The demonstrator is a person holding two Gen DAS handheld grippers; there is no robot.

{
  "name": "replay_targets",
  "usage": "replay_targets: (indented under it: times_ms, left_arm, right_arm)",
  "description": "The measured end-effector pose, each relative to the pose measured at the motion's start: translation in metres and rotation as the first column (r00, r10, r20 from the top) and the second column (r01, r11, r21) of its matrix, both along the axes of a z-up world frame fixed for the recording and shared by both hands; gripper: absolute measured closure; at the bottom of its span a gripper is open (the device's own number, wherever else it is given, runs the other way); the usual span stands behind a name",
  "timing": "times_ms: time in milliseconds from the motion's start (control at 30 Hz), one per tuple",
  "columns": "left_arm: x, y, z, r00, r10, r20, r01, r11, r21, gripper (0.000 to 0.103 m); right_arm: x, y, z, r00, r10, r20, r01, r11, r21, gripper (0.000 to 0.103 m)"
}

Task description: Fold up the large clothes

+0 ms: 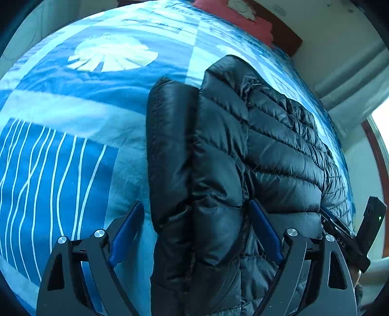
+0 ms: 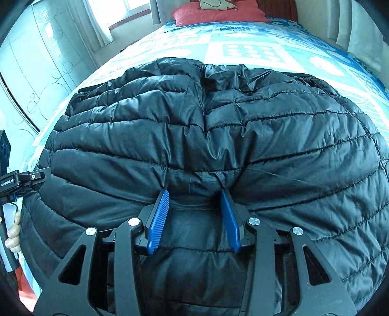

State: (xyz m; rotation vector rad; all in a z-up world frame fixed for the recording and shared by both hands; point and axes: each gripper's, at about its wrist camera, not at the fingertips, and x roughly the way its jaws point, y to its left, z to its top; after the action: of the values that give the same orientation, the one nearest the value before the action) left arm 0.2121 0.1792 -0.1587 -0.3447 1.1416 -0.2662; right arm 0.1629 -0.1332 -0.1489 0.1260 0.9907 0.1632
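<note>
A black quilted puffer jacket [image 1: 267,136] lies on the blue patterned bedspread [image 1: 73,150]. A padded roll, perhaps a sleeve [image 1: 170,145], lies folded along its left edge. My left gripper [image 1: 195,203] stands open wide astride that edge: the left pad [image 1: 128,231] is over the bedspread just clear of the fabric, and the right pad [image 1: 265,231] rests on the jacket. In the right wrist view the jacket [image 2: 194,121] fills the frame. My right gripper [image 2: 194,192] is shut on a bunched fold of its near edge, with creases fanning out from the fingertips.
A red pillow [image 2: 218,12] lies at the head of the bed. A window with curtains [image 2: 121,9] and a glass-fronted wardrobe [image 2: 36,73] stand to the left. The right gripper's body [image 1: 352,233] shows beside the jacket; a hand [image 2: 13,233] holds the left one.
</note>
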Motion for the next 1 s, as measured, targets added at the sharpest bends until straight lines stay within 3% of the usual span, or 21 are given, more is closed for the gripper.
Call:
replay_targets:
  times_ms: [100,233,300,367,500,633,667,700,733,800,867,1000]
  left_arm:
    - [-0.001,-0.005,0.003,0.999,-0.048,0.011,0.049,0.998,-0.042,0.046]
    - [-0.001,-0.004,0.004,0.998,-0.06,0.002,0.06,0.993,-0.102,0.063]
    - [-0.001,-0.007,0.007,0.998,-0.066,0.007,0.066,0.994,-0.087,0.064]
    - [-0.002,-0.015,0.01,0.995,-0.092,0.033,0.092,0.996,-0.02,0.06]
    - [-0.001,-0.017,0.011,0.996,-0.068,0.051,0.063,0.993,0.101,0.02]
    - [-0.002,-0.007,0.005,0.997,-0.068,0.027,0.067,0.997,0.037,0.021]
    - [-0.002,-0.008,0.004,0.996,-0.087,0.026,0.087,0.996,0.017,0.028]
    - [-0.002,-0.007,0.003,0.994,-0.105,0.024,0.106,0.994,-0.019,0.046]
    - [-0.001,-0.006,0.002,0.993,-0.116,0.012,0.117,0.99,-0.081,0.057]
    - [0.001,-0.003,0.002,0.994,-0.111,-0.008,0.109,0.984,-0.139,0.069]
    - [-0.001,-0.002,0.01,0.995,-0.103,-0.002,0.101,0.982,-0.159,0.075]
    - [-0.01,-0.013,0.049,0.993,-0.096,0.066,0.104,0.987,-0.121,0.079]
  right_arm:
    - [-0.003,0.004,-0.001,1.0,-0.001,0.008,0.001,1.0,-0.011,0.06]
    - [-0.004,0.006,-0.003,1.0,0.0,0.009,0.0,1.0,-0.012,0.06]
    - [-0.003,0.004,-0.003,1.0,-0.001,0.009,0.001,1.0,-0.012,0.06]
    - [-0.005,0.006,-0.003,1.0,0.0,0.011,0.0,1.0,-0.015,0.06]
    - [-0.004,0.006,-0.003,1.0,0.0,0.011,0.0,1.0,-0.014,0.06]
    - [-0.005,0.005,-0.003,1.0,0.0,0.013,0.001,1.0,-0.016,0.06]
    - [-0.005,0.006,-0.002,1.0,0.0,0.015,0.001,1.0,-0.017,0.06]
    - [-0.006,0.008,-0.002,1.0,-0.001,0.017,0.001,1.0,-0.019,0.06]
    - [-0.006,0.009,-0.001,1.0,-0.001,0.018,0.001,1.0,-0.021,0.06]
    - [-0.006,0.008,0.001,1.0,-0.001,0.018,0.001,1.0,-0.02,0.06]
    - [-0.007,0.008,0.002,1.0,-0.001,0.019,0.001,1.0,-0.018,0.06]
    - [-0.008,0.008,0.005,1.0,-0.001,0.029,0.002,1.0,-0.02,0.06]
